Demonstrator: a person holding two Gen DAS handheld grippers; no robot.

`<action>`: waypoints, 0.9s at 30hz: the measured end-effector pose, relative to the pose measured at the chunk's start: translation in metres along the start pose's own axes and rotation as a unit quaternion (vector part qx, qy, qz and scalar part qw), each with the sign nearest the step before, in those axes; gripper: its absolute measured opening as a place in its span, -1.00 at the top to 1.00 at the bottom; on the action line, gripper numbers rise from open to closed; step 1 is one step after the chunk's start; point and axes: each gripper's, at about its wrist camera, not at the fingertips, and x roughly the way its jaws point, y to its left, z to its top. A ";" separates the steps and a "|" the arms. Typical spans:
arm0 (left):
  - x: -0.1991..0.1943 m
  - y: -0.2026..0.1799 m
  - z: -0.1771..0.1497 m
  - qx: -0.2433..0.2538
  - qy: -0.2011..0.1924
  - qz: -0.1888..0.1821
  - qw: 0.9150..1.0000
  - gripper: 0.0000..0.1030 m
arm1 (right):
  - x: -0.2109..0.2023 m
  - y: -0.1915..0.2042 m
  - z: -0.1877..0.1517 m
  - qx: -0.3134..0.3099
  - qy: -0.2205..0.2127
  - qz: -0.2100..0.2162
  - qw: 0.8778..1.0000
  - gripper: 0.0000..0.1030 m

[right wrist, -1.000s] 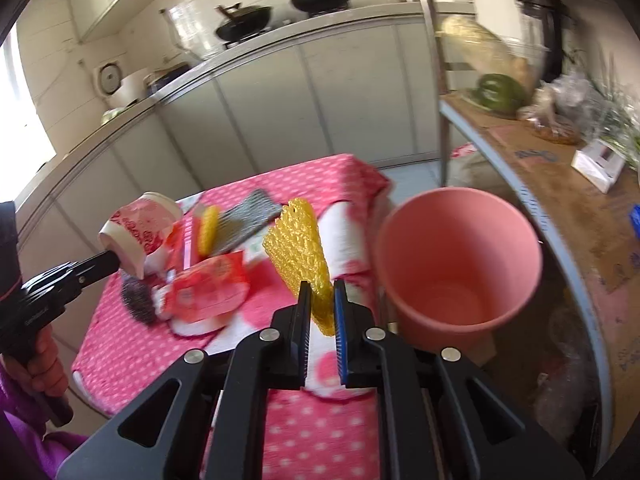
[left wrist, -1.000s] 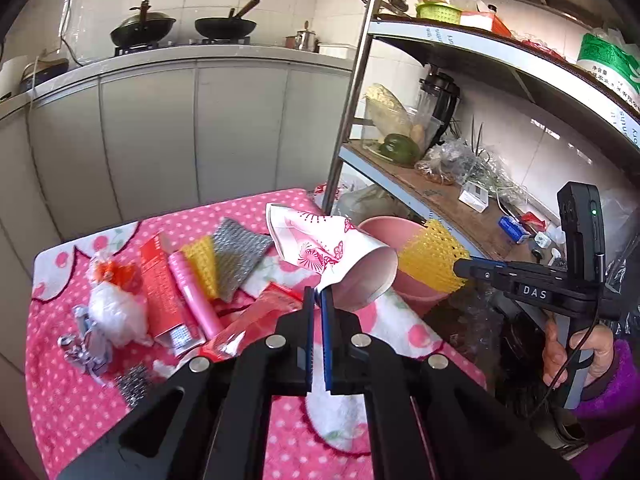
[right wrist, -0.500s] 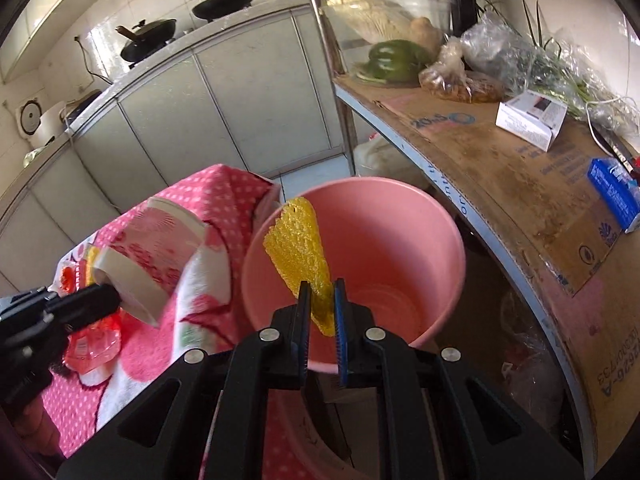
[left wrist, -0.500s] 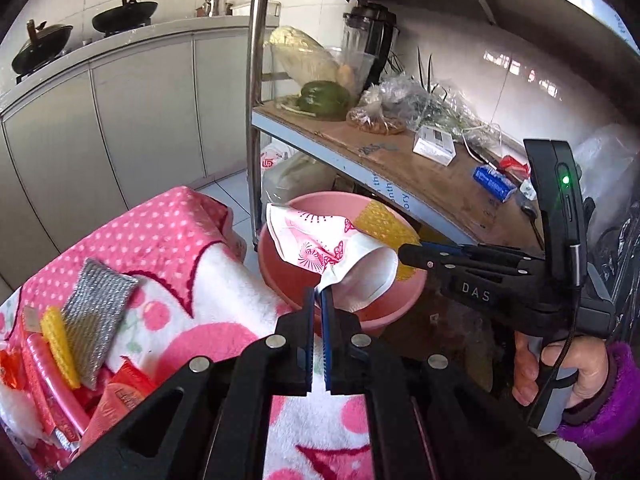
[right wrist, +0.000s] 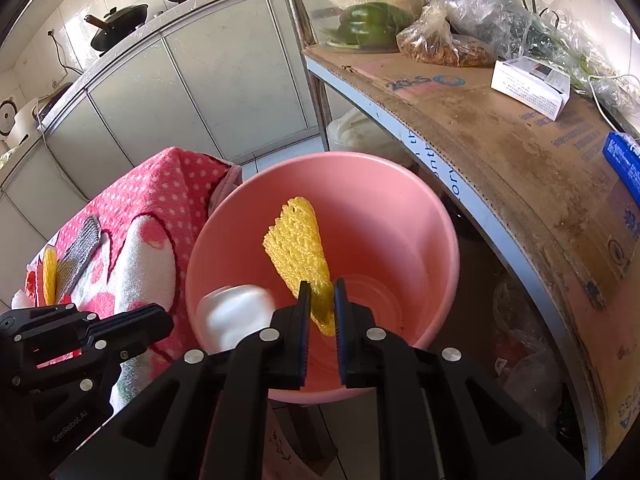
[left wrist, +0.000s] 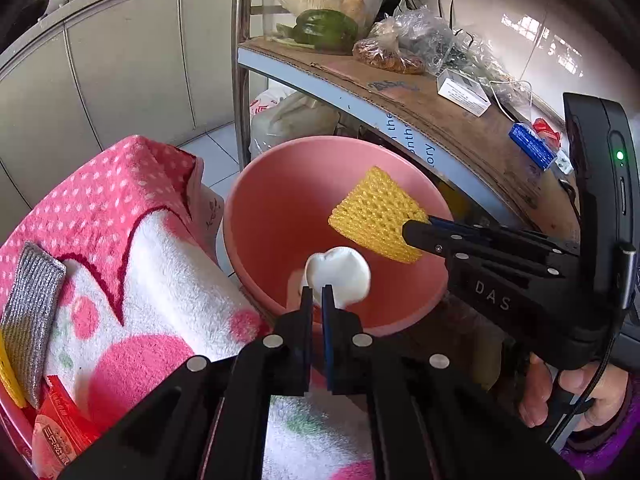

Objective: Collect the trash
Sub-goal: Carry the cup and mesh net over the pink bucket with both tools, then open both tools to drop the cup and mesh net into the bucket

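Over the pink bucket (left wrist: pixel 280 200): your left gripper (left wrist: pixel 317 300) has just eased off the paper cup (left wrist: pixel 338 276), now dropping; right gripper (right wrist: pixel 320 292) pinches yellow mesh (right wrist: pixel 298 240). Wrappers (left wrist: pixel 60 432) beside the bucket remain.

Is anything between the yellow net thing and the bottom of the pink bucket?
Nothing visible. The yellow net hangs from the right hand-held gripper inside the pink bucket, with bare bucket floor below; the paper cup is beside it.

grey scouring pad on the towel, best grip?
The grey pad lies flat on the towel, its upper corner free at the towel's fold. Come from above and pinch that near corner edge; the flat middle gives the fingers nothing, and the yellow piece crowds its left side.
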 end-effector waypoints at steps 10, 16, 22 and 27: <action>-0.015 0.004 0.003 -0.026 -0.011 -0.014 1.000 0.76 | 0.002 -0.005 -0.001 0.007 0.006 -0.001 1.000 0.33; -0.033 0.001 -0.001 -0.024 -0.024 -0.013 0.999 0.69 | -0.002 -0.006 -0.005 0.012 0.010 0.005 1.000 0.33; -0.050 -0.001 -0.005 -0.029 -0.041 -0.009 0.999 0.66 | -0.015 0.000 -0.008 0.002 0.006 0.013 1.000 0.33; -0.070 0.002 -0.011 -0.037 -0.058 -0.009 0.998 0.66 | -0.034 0.012 -0.010 -0.009 -0.005 0.027 1.000 0.33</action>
